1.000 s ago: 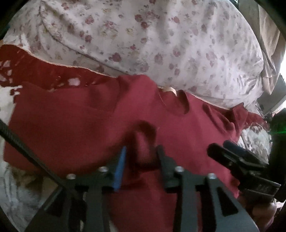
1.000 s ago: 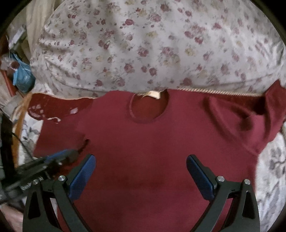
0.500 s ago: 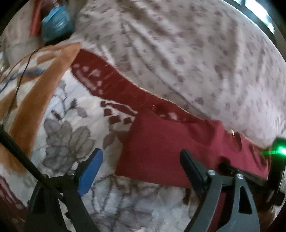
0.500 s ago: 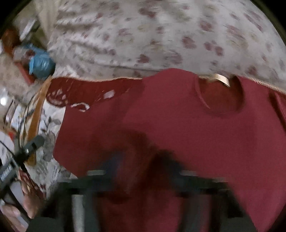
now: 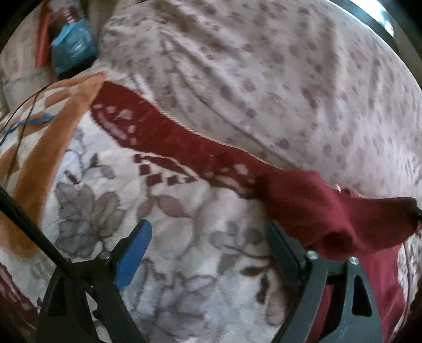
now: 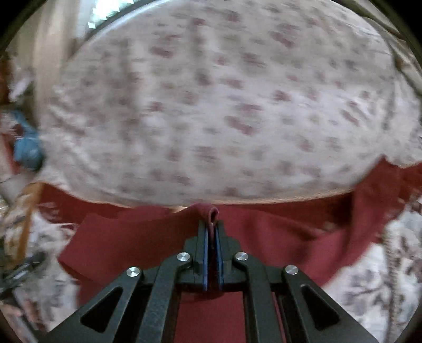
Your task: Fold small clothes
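Clearly the right gripper [image 6: 211, 232] pinches a fold of the red shirt [image 6: 132, 237], lifted off the floral blanket [image 5: 184, 277] near the pillow [image 6: 211, 105]. Left gripper [image 5: 208, 245] gapes empty, shirt draped at its right finger.

We note bed under plush floral blanket [image 5: 184, 263], maroon-and-orange border. Floral-print pillow [image 5: 263, 79] fills 12 to 2 o'clock. Blue bundle [image 5: 72, 50] at 11 o'clock. Bright window strip [image 6: 110, 13] at 11 o'clock, right view; daylight soft.
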The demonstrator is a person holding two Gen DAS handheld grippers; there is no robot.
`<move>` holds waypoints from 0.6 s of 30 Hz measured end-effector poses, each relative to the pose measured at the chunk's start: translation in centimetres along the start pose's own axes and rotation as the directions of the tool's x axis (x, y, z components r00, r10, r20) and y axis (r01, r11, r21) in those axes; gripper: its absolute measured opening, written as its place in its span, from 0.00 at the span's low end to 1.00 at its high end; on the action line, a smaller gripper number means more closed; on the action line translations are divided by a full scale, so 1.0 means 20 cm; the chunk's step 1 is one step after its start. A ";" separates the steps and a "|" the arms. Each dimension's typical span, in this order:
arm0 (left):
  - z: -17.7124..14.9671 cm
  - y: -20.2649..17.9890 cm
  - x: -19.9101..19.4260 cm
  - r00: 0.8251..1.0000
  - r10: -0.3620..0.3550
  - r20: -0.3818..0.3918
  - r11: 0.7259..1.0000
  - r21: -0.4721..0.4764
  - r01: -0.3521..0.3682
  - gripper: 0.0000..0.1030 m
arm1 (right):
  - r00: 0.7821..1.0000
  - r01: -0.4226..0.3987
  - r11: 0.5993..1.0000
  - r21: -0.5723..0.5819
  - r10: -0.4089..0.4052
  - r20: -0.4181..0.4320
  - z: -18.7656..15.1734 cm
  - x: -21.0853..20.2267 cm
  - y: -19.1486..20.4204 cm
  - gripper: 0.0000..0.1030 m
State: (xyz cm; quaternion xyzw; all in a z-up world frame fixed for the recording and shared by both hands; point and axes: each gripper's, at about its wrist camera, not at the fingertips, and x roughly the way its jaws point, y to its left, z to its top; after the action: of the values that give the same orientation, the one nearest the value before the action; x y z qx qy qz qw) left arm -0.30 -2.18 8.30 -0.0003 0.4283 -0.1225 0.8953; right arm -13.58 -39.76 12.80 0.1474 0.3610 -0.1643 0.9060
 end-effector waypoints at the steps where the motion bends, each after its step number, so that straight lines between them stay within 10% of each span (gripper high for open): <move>1: -0.01 -0.03 0.00 1.000 -0.003 -0.002 1.000 0.015 0.003 0.84 | 0.999 0.029 1.000 0.012 -0.028 -0.021 -0.01 0.03 -0.07 0.06; 7: -0.08 -0.22 0.09 0.997 -0.041 -0.067 0.989 0.137 0.050 0.84 | 0.982 0.109 0.994 0.029 -0.103 -0.157 -0.08 0.25 -0.28 0.09; 10: -0.11 -0.29 0.11 0.997 -0.036 -0.072 0.977 0.206 0.050 0.84 | 0.967 0.206 0.978 0.025 -0.200 -0.157 -0.11 0.21 -0.29 0.46; 14: -0.13 -0.34 0.20 0.996 0.037 -0.080 0.971 0.240 -0.017 0.84 | 0.992 -0.037 0.999 -0.002 0.036 -0.123 -0.14 0.11 -0.07 0.62; 18: -0.11 -0.29 0.27 0.993 0.059 -0.101 0.987 0.154 -0.043 0.86 | 0.945 -0.286 0.952 -0.109 0.262 -0.198 -0.21 0.17 0.28 0.62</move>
State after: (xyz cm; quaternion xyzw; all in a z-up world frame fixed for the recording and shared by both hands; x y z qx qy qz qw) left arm 0.05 -8.77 3.29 0.0854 0.4641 -0.1317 0.8718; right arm -11.55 -33.64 8.30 0.1486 0.4283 0.0026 0.8913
